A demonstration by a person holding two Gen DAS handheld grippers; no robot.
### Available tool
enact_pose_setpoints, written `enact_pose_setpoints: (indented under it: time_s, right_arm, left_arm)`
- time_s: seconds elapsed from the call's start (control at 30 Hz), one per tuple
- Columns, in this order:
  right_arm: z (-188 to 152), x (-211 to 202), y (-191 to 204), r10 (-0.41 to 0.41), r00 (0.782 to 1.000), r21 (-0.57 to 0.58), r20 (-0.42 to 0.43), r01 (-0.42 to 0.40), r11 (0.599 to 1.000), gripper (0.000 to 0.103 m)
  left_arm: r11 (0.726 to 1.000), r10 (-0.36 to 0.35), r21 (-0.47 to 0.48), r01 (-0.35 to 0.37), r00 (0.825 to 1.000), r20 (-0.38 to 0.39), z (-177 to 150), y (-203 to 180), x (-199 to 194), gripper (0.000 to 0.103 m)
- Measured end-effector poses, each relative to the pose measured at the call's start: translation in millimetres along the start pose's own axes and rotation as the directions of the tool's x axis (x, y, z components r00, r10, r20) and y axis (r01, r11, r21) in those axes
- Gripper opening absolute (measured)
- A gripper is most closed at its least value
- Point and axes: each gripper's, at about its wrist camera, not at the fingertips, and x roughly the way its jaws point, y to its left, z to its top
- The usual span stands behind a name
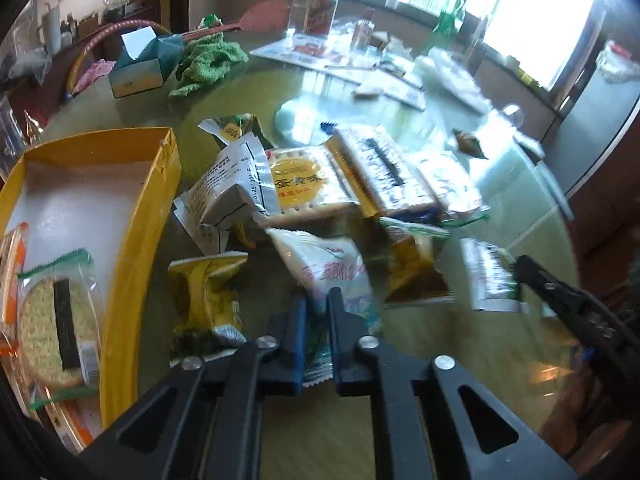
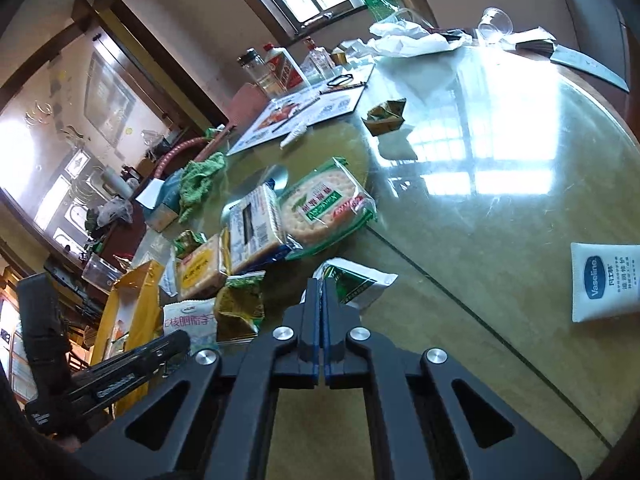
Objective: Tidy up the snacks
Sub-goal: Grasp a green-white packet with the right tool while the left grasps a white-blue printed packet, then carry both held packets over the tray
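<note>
A heap of wrapped snacks lies on the glass table, among them a square cracker pack (image 1: 300,184) and a round cracker pack (image 2: 320,208). At the left stands an open yellow box (image 1: 160,200) holding a round seaweed cracker pack (image 1: 56,328). My left gripper (image 1: 318,298) is shut on the near end of a white packet with red characters (image 1: 324,264), beside a yellow packet (image 1: 208,292). My right gripper (image 2: 322,284) is shut on the edge of a green-and-white packet (image 2: 360,280). That same packet (image 1: 486,276) lies at the right of the left wrist view.
A tissue box (image 1: 140,68) and a green cloth (image 1: 212,60) lie beyond the yellow box. Bottles (image 1: 316,8) and papers (image 2: 304,116) crowd the far side. A Vaseline tube (image 2: 604,284), a knife (image 2: 588,68) and a plastic cup (image 2: 496,22) lie to the right.
</note>
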Motion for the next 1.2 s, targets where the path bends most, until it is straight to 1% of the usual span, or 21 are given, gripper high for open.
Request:
enact_pose_setpoints:
  time_s: [0.23, 0.3, 0.37, 0.4, 0.43, 0.47, 0.5, 0.53, 0.57, 0.63, 0.67, 0.73, 0.77, 0.8, 0.83, 0.9, 0.93, 0.97, 1.0, 1.13, 1.2]
  right_arm:
    - [-1, -1, 0, 0.016, 1.000, 0.008, 0.004, -0.016, 1.000, 0.001]
    - [-2, 6, -2, 0.014, 1.000, 0.011, -0.028, -0.014, 1.000, 0.001]
    - [-2, 10, -6, 0.033, 0.998, 0.038, -0.050, -0.031, 0.999, 0.001]
    - [-2, 10, -6, 0.029, 0.998, 0.039, -0.053, -0.027, 0.999, 0.004]
    - [-2, 9, -6, 0.018, 0.999, 0.042, -0.047, -0.016, 0.999, 0.008]
    - [-2, 8, -6, 0.016, 0.999, 0.045, -0.039, -0.015, 0.999, 0.024]
    - [-2, 8, -6, 0.015, 0.999, 0.047, -0.040, -0.013, 0.999, 0.050]
    - [-1, 11, -6, 0.013, 0.998, 0.057, -0.058, -0.009, 0.998, 0.069]
    - [0, 14, -5, 0.014, 0.996, 0.066, -0.084, -0.009, 0.998, 0.069]
    - [1, 20, -3, 0.001, 0.992, 0.064, -0.122, 0.007, 0.998, 0.069]
    - [2, 22, -1, -0.026, 0.991, 0.053, -0.133, 0.033, 0.998, 0.069]
    - [3, 28, 7, -0.068, 0.987, 0.005, -0.145, 0.069, 0.998, 0.060]
    - [1, 34, 11, -0.105, 0.979, -0.027, -0.174, 0.102, 0.994, 0.048]
    - [0, 36, 15, -0.133, 0.975, -0.050, -0.176, 0.126, 0.991, 0.036]
    - [1, 38, 16, -0.144, 0.973, -0.060, -0.179, 0.135, 0.989, 0.031]
    - [0, 40, 18, -0.164, 0.969, -0.073, -0.184, 0.153, 0.985, 0.028]
    - [-1, 40, 18, -0.167, 0.968, -0.076, -0.185, 0.155, 0.985, 0.027]
    - [-2, 38, 18, -0.163, 0.969, -0.075, -0.184, 0.152, 0.986, 0.023]
    - [-4, 35, 17, -0.138, 0.974, -0.065, -0.182, 0.128, 0.990, 0.011]
    - [-14, 21, 15, -0.138, 0.980, -0.064, -0.145, 0.130, 0.989, 0.008]
    - [-16, 11, 16, -0.108, 0.987, -0.056, -0.123, 0.102, 0.993, 0.004]
  left_arm:
    - [0.996, -0.074, -0.041, 0.076, 0.996, 0.045, -19, 7, -24, 0.004]
    - [0.995, -0.083, -0.048, 0.085, 0.996, 0.041, -21, 9, -26, 0.004]
    - [0.994, -0.091, -0.050, 0.093, 0.995, 0.039, -27, 11, -30, 0.004]
    - [0.993, -0.098, -0.057, 0.100, 0.994, 0.042, -29, 13, -33, 0.004]
    - [0.991, -0.113, -0.073, 0.116, 0.993, 0.047, -33, 17, -38, 0.004]
    - [0.989, -0.123, -0.082, 0.127, 0.991, 0.049, -34, 19, -41, 0.004]
    - [0.985, -0.143, -0.092, 0.148, 0.988, 0.055, -37, 23, -47, 0.004]
    - [0.983, -0.152, -0.096, 0.158, 0.986, 0.061, -38, 25, -51, 0.004]
    - [0.982, -0.157, -0.098, 0.164, 0.985, 0.072, -40, 26, -56, 0.004]
    - [0.978, -0.172, -0.101, 0.182, 0.980, 0.097, -45, 30, -68, 0.004]
    - [0.976, -0.182, -0.104, 0.192, 0.978, 0.104, -47, 32, -72, 0.004]
    - [0.971, -0.199, -0.114, 0.212, 0.973, 0.120, -52, 36, -81, 0.004]
    - [0.970, -0.201, -0.114, 0.215, 0.971, 0.128, -54, 37, -85, 0.004]
    - [0.969, -0.203, -0.117, 0.219, 0.970, 0.137, -57, 39, -89, 0.004]
    - [0.967, -0.207, -0.121, 0.225, 0.968, 0.145, -59, 43, -92, 0.004]
    - [0.964, -0.211, -0.129, 0.232, 0.965, 0.159, -63, 50, -99, 0.004]
    - [0.963, -0.210, -0.138, 0.233, 0.963, 0.167, -65, 55, -103, 0.004]
    - [0.961, -0.209, -0.144, 0.235, 0.962, 0.173, -67, 59, -106, 0.004]
    - [0.959, -0.211, -0.152, 0.239, 0.961, 0.181, -70, 64, -109, 0.004]
    - [0.951, -0.206, -0.189, 0.244, 0.958, 0.200, -78, 84, -118, 0.003]
    - [0.945, -0.208, -0.209, 0.252, 0.955, 0.214, -83, 96, -123, 0.003]
